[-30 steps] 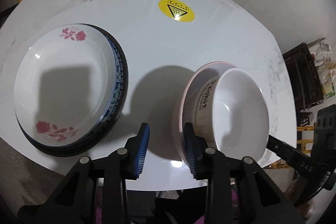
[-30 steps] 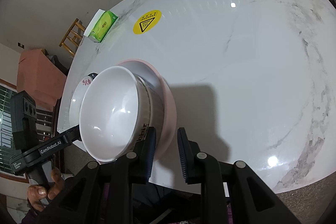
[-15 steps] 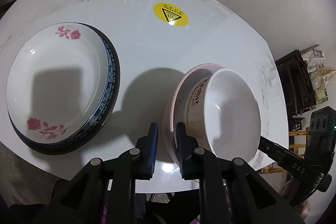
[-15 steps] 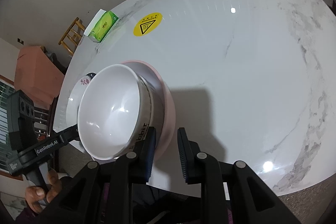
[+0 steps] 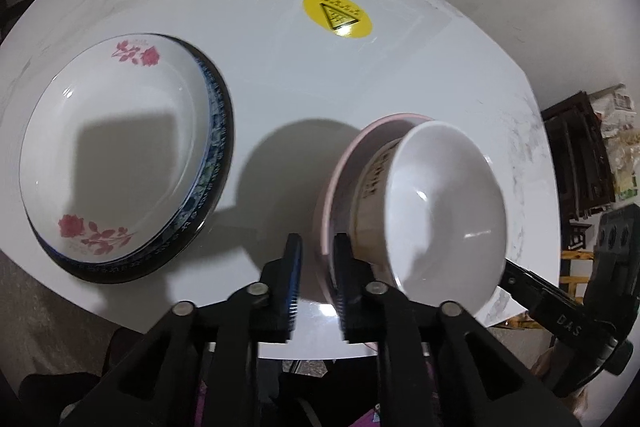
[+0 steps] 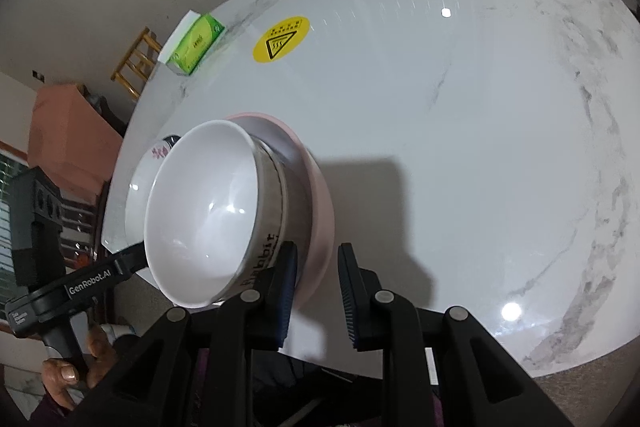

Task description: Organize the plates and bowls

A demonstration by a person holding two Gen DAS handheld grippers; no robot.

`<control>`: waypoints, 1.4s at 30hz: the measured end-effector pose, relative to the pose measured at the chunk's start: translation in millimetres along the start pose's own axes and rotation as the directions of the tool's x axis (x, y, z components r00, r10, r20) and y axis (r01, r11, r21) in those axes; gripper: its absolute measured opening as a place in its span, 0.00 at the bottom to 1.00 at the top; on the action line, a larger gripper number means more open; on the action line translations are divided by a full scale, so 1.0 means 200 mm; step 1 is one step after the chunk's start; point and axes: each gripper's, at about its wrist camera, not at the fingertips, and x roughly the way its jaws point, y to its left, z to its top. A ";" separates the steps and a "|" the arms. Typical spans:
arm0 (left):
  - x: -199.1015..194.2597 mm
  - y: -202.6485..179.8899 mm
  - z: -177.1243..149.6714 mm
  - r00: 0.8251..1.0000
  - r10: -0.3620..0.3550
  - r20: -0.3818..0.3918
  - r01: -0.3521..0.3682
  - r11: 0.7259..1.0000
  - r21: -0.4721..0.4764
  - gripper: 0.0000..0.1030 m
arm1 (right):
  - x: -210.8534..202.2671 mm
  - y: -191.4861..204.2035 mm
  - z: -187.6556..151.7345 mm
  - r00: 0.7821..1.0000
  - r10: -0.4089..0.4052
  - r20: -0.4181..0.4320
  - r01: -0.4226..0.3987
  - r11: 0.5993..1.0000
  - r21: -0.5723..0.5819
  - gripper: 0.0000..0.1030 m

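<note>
Pink, the shallow bowl [image 5: 340,171] sits lower right in the left view, tilted off the glossy marble tabletop [image 5: 280,75]. My left gripper [image 5: 316,271] pinches its rim from one side, my right gripper [image 6: 318,279] from the other, probably for balance. A smooth white bowl [image 5: 444,203] nests inside. Flowered plates [image 5: 116,147] are stacked at left.

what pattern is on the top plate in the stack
White with pink-red roses on the top plate, clearest in the left wrist view.
</note>
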 end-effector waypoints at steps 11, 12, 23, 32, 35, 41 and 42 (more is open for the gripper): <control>0.01 -0.02 -0.02 0.997 -0.058 0.050 0.055 0.997 0.060 0.10 | -0.01 0.02 -0.02 0.999 -0.015 0.034 0.016 0.999 -0.050 0.18; 0.01 0.00 -0.01 0.996 -0.073 0.047 0.071 0.996 0.047 0.10 | -0.01 0.02 -0.02 0.999 -0.014 0.032 0.016 0.999 -0.047 0.18; 0.01 -0.01 -0.02 0.997 -0.067 0.032 0.066 0.996 0.055 0.10 | 0.00 0.00 0.01 1.000 -0.003 0.011 0.003 1.000 0.007 0.18; 0.00 -0.02 -0.04 0.995 -0.081 0.061 0.076 0.994 0.075 0.10 | -0.01 0.03 -0.02 0.999 -0.032 0.044 0.035 0.997 -0.068 0.17; 0.00 -0.03 -0.05 0.995 -0.072 0.067 0.066 0.994 0.089 0.10 | -0.02 0.03 -0.03 0.998 -0.036 0.046 0.039 0.997 -0.073 0.17; -0.01 -0.03 -0.06 0.995 -0.060 0.075 0.052 0.993 0.101 0.10 | -0.02 0.02 -0.04 0.999 -0.025 0.046 0.028 0.998 -0.059 0.17; -0.01 -0.03 -0.06 0.995 -0.060 0.076 0.052 0.994 0.101 0.10 | -0.01 0.03 -0.04 0.999 -0.025 0.045 0.028 0.998 -0.061 0.17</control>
